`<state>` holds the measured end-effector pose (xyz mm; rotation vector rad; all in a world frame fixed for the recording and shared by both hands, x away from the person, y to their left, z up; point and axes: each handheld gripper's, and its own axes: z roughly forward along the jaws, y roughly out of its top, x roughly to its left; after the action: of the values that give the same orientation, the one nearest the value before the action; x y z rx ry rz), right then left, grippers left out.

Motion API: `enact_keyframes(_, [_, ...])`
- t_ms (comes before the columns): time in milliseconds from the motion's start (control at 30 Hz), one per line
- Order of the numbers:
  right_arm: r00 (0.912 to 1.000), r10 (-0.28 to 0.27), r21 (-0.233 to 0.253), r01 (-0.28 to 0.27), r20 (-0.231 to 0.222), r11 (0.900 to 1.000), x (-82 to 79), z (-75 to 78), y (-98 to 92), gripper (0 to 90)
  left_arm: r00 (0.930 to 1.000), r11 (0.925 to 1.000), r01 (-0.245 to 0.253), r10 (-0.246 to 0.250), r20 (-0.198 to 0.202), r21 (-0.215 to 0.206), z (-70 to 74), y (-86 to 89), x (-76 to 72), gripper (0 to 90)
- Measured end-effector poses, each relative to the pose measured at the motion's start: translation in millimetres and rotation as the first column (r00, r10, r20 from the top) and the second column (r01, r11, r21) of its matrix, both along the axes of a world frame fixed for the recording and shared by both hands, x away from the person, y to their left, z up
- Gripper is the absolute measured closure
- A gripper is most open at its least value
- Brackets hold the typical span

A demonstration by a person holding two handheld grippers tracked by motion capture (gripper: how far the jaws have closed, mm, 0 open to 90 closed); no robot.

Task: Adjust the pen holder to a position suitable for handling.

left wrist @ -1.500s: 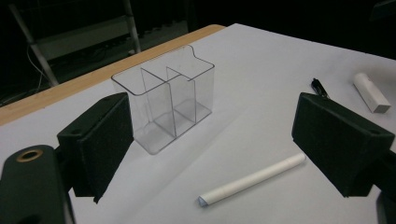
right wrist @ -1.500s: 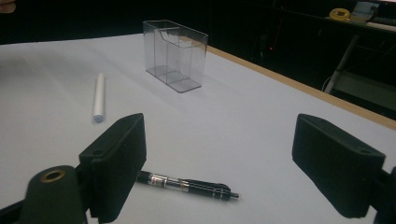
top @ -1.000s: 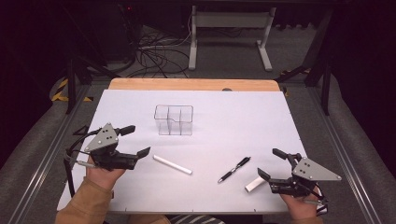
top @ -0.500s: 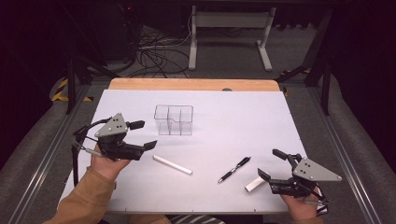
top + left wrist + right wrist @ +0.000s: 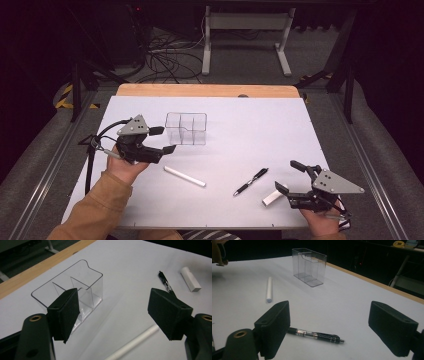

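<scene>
While the white block (image 5: 270, 198), black pen (image 5: 250, 181) and white stick (image 5: 184, 176) lie loose near the table's (image 5: 280, 130) near edge, the clear organizer (image 5: 186, 128) toward the far edge looks empty, so sorting seems barely begun. Right gripper (image 5: 288, 176) hangs wide open beside the block, touching nothing. Left gripper (image 5: 163, 140), equally wide and empty, hovers just beside the organizer.

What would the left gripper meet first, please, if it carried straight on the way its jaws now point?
Probably the clear plastic organizer: in the left gripper view the left gripper, jaws open, points past the organizer's near corner, which sits just ahead of one jaw. Depth is unclear, so it might graze it or slip by toward the white table.
</scene>
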<state>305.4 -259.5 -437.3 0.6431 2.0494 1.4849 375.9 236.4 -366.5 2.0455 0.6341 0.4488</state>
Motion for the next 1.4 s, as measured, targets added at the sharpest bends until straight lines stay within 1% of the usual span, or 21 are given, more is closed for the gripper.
enact_keyframes(67, [1.0,0.0,0.0,0.0,0.0,1.0,-0.1,0.1,-0.2,18.0,1.0,1.0,-0.001,0.001,0.004,0.007,-0.1,0.0,0.6,26.3])
enact_keyframes(233, [1.0,0.0,0.003,0.0,0.002,1.0,0.1,0.2,-0.4,18.0,0.9997,0.9985,0.007,-0.008,0.024,0.054,1.2,-1.3,2.0,27.3])
enact_keyframes(267, [1.0,0.001,0.004,-0.001,-0.003,1.0,-0.1,0.1,-0.1,18.0,0.9996,0.9985,0.027,-0.027,0.001,0.048,3.3,-1.1,6.4,28.0])
enact_keyframes(300, [1.0,0.003,0.003,-0.003,-0.004,1.0,0.2,0.0,0.0,18.0,0.9996,0.9985,0.027,-0.027,0.001,0.048,3.3,-1.1,6.4,28.3])
enact_keyframes(367, [0.9999,0.007,0.01,-0.007,-0.008,1.0,0.4,-0.1,0.0,18.0,0.999,0.9983,0.036,-0.035,-0.029,0.045,5.6,-1.0,13.0,28.4])
enact_keyframes(433, [0.9999,0.008,0.013,-0.008,-0.009,1.0,0.5,-0.1,-0.4,18.0,0.9987,0.997,0.031,-0.028,-0.042,0.071,7.7,-2.5,18.7,29.1])
enact_keyframes(467, [0.9999,0.008,0.013,-0.008,-0.009,1.0,0.5,-0.1,-0.5,18.0,0.999,0.9945,0.022,-0.018,-0.042,0.102,9.2,-4.6,23.2,29.4])
enact_keyframes(500, [0.9999,0.008,0.013,-0.008,-0.009,1.0,0.5,-0.1,-0.5,18.0,0.999,0.9945,0.022,-0.018,-0.042,0.102,9.2,-4.6,23.2,29.6])
enact_keyframes(600, [0.9999,0.008,0.011,-0.008,-0.009,1.0,0.9,-0.4,-1.2,18.0,0.998,0.9888,0.029,-0.021,-0.059,0.147,10.0,-9.5,32.9,30.5])
enact_keyframes(733, [0.9999,0.009,0.011,-0.009,-0.01,1.0,0.8,-0.5,-1.5,18.0,0.9972,0.9837,0.031,-0.018,-0.073,0.177,9.0,-13.5,39.6,32.7])
enact_keyframes(767, [0.9999,0.01,0.013,-0.01,-0.01,1.0,0.9,-0.5,-1.5,18.0,0.9974,0.9772,0.028,-0.013,-0.071,0.211,8.6,-15.8,44.6,33.0])
enact_keyframes(800, [0.9999,0.01,0.014,-0.01,-0.01,1.0,1.0,-0.5,-1.6,18.0,0.9974,0.9772,0.028,-0.013,-0.071,0.211,8.6,-15.8,44.6,33.4])
enact_keyframes(833, [0.9999,0.01,0.015,-0.01,-0.012,1.0,0.9,-0.5,-1.6,18.0,0.9975,0.9738,0.029,-0.014,-0.069,0.226,7.7,-16.9,48.7,33.5])
enact_keyframes(967, [0.9999,0.011,0.011,-0.011,-0.01,1.0,1.4,-0.8,-1.5,18.0,0.9966,0.9726,0.041,-0.023,-0.079,0.229,5.3,-19.1,56.5,33.6])
enact_keyframes(1000, [0.9999,0.011,0.011,-0.011,-0.011,1.0,1.8,-1.0,-1.5,18.0,0.9965,0.9687,0.045,-0.027,-0.079,0.244,4.2,-21.3,61.0,34.2])
enact_keyframes(1067, [0.9998,0.013,0.01,-0.013,-0.012,1.0,2.0,-1.2,-1.4,18.0,0.9957,0.9659,0.055,-0.034,-0.086,0.253,3.0,-23.8,65.8,34.9])
enact_keyframes(1100, [0.9998,0.014,0.01,-0.014,-0.012,1.0,2.0,-1.2,-1.4,18.0,0.9947,0.9606,0.062,-0.037,-0.096,0.271,2.5,-25.9,69.3,34.9])
enact_keyframes(1133, [0.9998,0.015,0.01,-0.015,-0.012,1.0,2.0,-1.2,-1.7,18.0,0.9947,0.9606,0.062,-0.037,-0.096,0.271,2.5,-25.9,69.3,34.8])
enact_keyframes(1233, [0.9997,0.015,0.014,-0.015,-0.019,1.0,2.1,-1.3,-2.1,18.0,0.9943,0.9499,0.071,-0.043,-0.098,0.304,2.5,-30.5,76.0,34.7])
enact_keyframes(1300, [0.9997,0.017,0.013,-0.016,-0.02,1.0,2.3,-1.5,-2.0,18.0,0.993,0.9488,0.079,-0.049,-0.107,0.306,2.3,-32.6,80.4,34.7])
enact_keyframes(1400, [0.9996,0.018,0.013,-0.017,-0.02,1.0,2.5,-1.7,-1.8,18.0,0.9903,0.9433,0.089,-0.049,-0.13,0.32,0.0,-35.8,87.3,35.1])
